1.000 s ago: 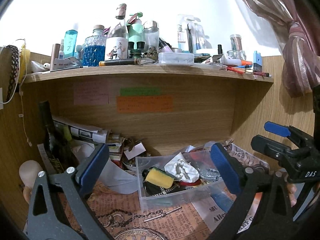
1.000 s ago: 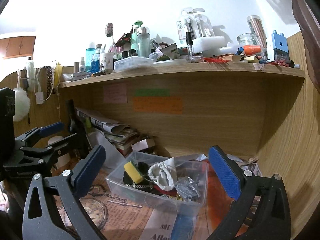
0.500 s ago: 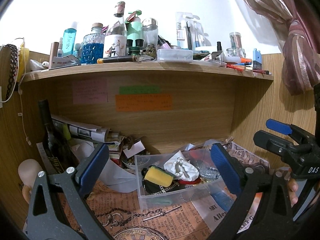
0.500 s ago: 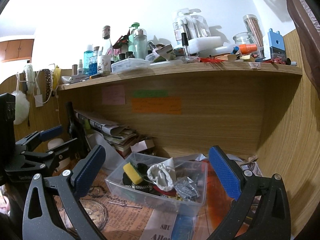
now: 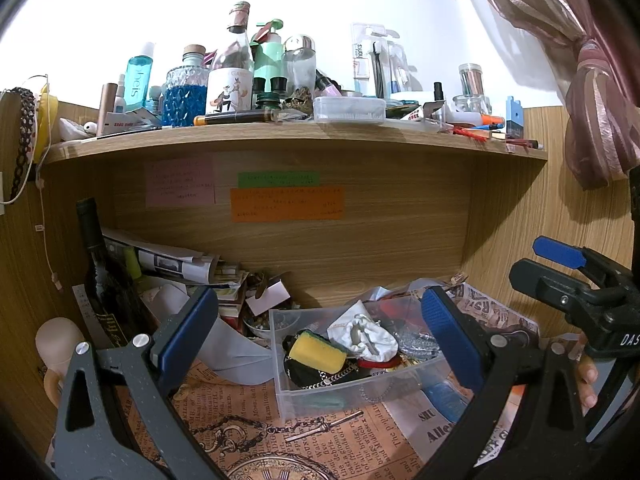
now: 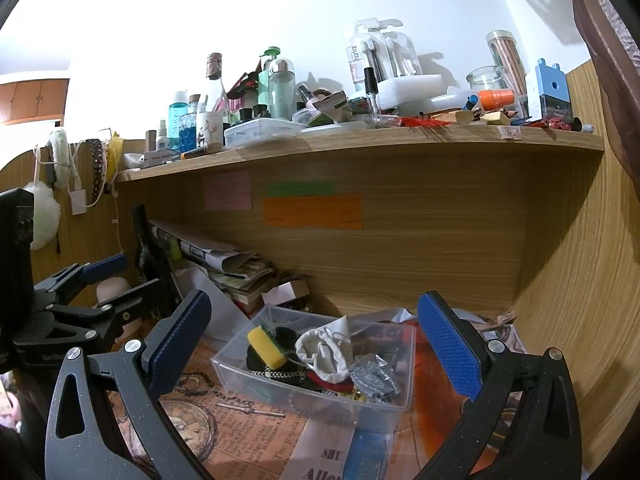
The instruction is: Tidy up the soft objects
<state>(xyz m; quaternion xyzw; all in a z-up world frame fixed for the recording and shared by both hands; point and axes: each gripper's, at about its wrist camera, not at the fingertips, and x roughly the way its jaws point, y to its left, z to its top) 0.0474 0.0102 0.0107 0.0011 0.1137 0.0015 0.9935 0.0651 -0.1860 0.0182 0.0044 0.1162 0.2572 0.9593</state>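
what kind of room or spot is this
Probably a bedroom desk nook at home: a wooden shelf crowded with toiletry bottles, sticky notes on the back panel, a tied-back curtain, and a clear plastic bin of odds and ends below.

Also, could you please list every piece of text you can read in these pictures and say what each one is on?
"DAS": right hand-held gripper, black body.
"harks": clear blister toothbrush pack; start hidden.
"SHU" and "Alle": newspaper-print paper under the clear plastic bin.
"heis": teal liquid bottle; uncertain.
Pink, green and orange sticky notes: handwriting too small.
Dark wine bottle label: gold script unclear.
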